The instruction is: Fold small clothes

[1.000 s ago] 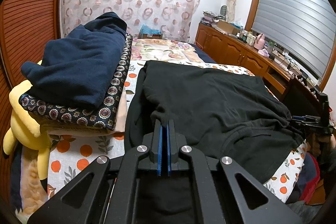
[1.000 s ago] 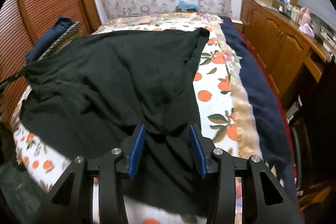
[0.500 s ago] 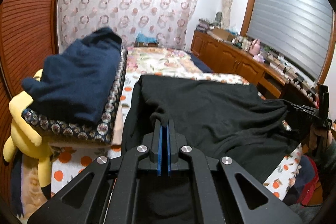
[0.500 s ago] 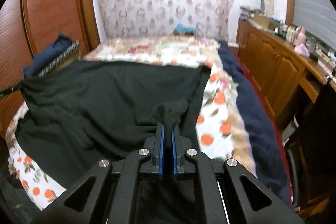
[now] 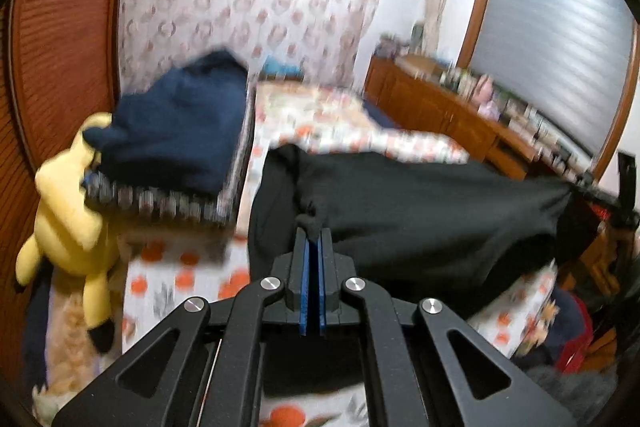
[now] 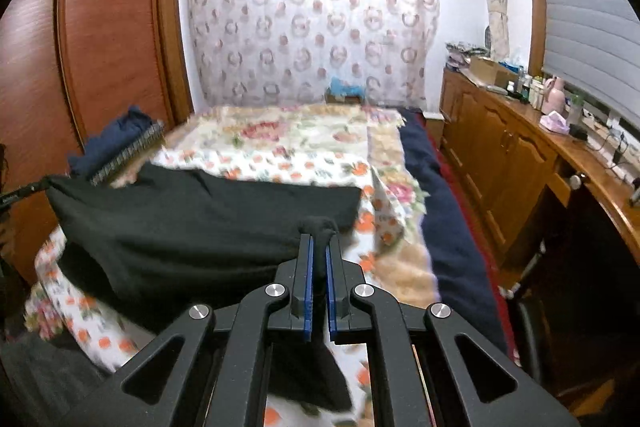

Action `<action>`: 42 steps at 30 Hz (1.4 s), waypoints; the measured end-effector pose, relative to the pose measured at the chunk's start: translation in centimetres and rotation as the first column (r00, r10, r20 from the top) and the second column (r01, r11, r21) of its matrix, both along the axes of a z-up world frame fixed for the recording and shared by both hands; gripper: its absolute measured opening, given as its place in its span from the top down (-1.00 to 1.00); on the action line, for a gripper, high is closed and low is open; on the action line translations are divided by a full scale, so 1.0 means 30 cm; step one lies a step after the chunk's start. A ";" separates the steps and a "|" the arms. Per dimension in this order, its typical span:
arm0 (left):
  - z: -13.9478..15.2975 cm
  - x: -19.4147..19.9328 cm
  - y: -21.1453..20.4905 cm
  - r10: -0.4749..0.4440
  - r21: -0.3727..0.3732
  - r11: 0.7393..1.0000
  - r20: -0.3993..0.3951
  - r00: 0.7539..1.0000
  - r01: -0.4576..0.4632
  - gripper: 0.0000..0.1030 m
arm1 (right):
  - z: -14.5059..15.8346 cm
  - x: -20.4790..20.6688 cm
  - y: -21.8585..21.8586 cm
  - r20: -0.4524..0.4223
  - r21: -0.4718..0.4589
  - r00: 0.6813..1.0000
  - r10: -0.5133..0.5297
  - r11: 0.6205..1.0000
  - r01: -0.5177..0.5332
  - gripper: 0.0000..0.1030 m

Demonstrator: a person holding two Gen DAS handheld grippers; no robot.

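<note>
Between both grippers (image 5: 314, 233) (image 6: 318, 239) hangs the pinched black garment (image 5: 420, 211).

garment (image 5: 420, 211): matt black cloth, soft
fingers (image 6: 307, 291): blue pads, matt black plastic bodies, shiny metal bolts
bed sheet (image 6: 304, 163): printed cloth
wardrobe (image 6: 112, 39): glossy wood
plush toy (image 5: 72, 227): yellow, fuzzy

patterned curtain (image 6: 316, 23), wooden sideboard (image 6: 516, 155), window blind (image 6: 588, 11)
</note>
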State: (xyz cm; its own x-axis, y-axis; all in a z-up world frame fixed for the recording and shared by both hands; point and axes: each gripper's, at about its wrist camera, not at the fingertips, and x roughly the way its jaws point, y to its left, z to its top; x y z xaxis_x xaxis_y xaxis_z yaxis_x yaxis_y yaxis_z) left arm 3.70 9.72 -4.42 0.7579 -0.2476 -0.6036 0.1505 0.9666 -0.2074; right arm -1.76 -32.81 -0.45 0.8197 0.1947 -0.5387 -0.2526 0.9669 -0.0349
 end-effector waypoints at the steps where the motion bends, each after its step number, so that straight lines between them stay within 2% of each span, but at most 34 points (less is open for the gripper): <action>1: -0.034 -0.001 -0.005 0.005 0.011 1.000 -0.027 1.000 -0.005 0.92 | -0.025 0.007 0.005 -0.022 -0.015 1.000 -0.003 1.000 0.003 0.90; 3: -0.098 0.002 -0.006 0.019 0.023 1.000 -0.082 0.996 -0.017 0.84 | -0.085 0.020 0.018 -0.074 -0.021 0.997 0.012 1.000 -0.013 0.90; 4: -0.123 0.004 -0.006 0.026 0.027 0.999 -0.103 0.994 -0.023 0.74 | -0.111 0.025 0.028 -0.090 -0.029 0.996 0.014 0.999 -0.016 0.89; 6: -0.164 0.001 -0.004 0.042 0.048 0.998 -0.126 0.991 -0.036 0.45 | -0.136 0.042 0.047 -0.096 -0.052 0.995 -0.010 0.999 0.005 0.71; 7: -0.169 0.003 -0.004 0.047 0.056 0.998 -0.131 0.990 -0.040 0.22 | -0.140 0.052 0.055 -0.096 -0.050 0.995 -0.012 0.999 0.007 0.52; 8: -0.176 0.003 -0.005 0.053 0.063 0.997 -0.133 0.990 -0.045 0.11 | -0.142 0.059 0.064 -0.095 -0.041 0.995 -0.010 0.999 0.006 0.32; 10: -0.181 0.013 0.000 0.058 0.064 0.997 -0.141 0.988 -0.049 -0.04 | -0.132 0.071 0.090 -0.085 -0.040 0.996 -0.001 0.999 -0.002 0.13; 13: -0.187 0.025 -0.003 0.069 0.061 0.996 -0.144 0.987 -0.061 -0.33 | -0.137 0.096 0.140 -0.066 -0.032 0.997 0.036 0.999 -0.038 0.03; 14: -0.188 0.026 -0.006 0.071 0.061 0.996 -0.144 0.987 -0.062 -0.38 | -0.140 0.101 0.167 -0.061 -0.028 0.997 0.051 0.998 -0.052 -0.01; 18: -0.208 0.038 -0.006 0.080 0.073 0.995 -0.151 0.985 -0.070 -0.40 | -0.179 0.135 0.257 -0.062 -0.010 0.993 0.104 0.994 -0.105 -0.02; 29: -0.237 0.056 -0.018 0.079 0.102 0.993 -0.162 0.984 -0.063 -0.40 | -0.358 0.228 0.519 -0.159 -0.011 0.956 0.249 0.967 -0.254 -0.03; 34: -0.242 0.057 -0.019 0.079 0.103 0.993 -0.164 0.983 -0.062 -0.40 | -0.390 0.269 0.593 -0.174 -0.017 0.946 0.274 0.959 -0.282 -0.03; 40: -0.254 0.059 -0.015 0.083 0.097 0.993 -0.172 0.982 -0.067 -0.40 | -0.391 0.297 0.622 -0.210 -0.049 0.944 0.255 0.961 -0.271 -0.03; 42: -0.261 0.061 -0.013 0.083 0.094 0.993 -0.175 0.981 -0.067 -0.40 | -0.387 0.297 0.620 -0.206 -0.058 0.946 0.251 0.962 -0.268 -0.10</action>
State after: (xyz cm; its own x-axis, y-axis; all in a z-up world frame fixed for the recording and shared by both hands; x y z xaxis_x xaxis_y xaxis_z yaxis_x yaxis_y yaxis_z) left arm 5.53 9.32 -12.24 0.6504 -0.1349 -0.7475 0.0451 0.9892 -0.1393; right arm 7.16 -14.20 -12.07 0.6241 0.3340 -0.7064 -0.5044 0.8627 -0.0377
